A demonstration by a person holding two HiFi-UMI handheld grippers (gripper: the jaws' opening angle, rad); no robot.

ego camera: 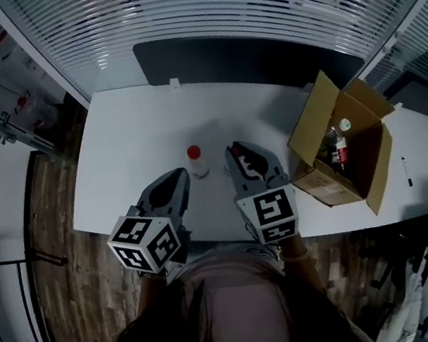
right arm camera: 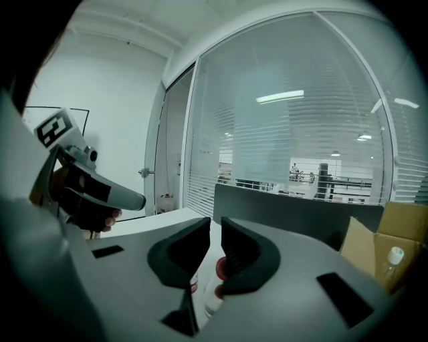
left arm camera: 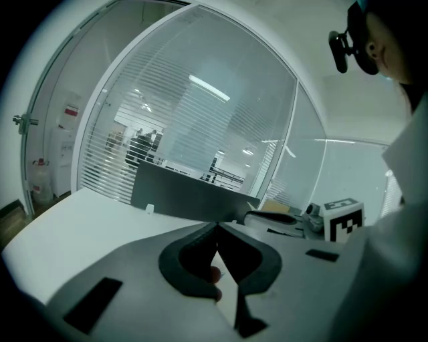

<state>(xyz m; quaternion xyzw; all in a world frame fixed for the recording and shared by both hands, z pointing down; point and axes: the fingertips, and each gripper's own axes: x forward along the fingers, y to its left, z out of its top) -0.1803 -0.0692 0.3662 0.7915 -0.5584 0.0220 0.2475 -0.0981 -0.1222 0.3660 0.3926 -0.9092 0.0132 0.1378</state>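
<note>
Side by side before the body — left gripper (ego camera: 176,177) fingers pressed together, right gripper (ego camera: 237,152) fingers narrowly apart.

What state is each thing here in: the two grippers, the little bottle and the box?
Left gripper: jaws shut, tips touching, nothing gripped.
Right gripper: jaws slightly apart, nothing between.
Red-capped bottle: upright on the table, capped, ungripped.
Cardboard box: flaps open, bottles inside.
</note>
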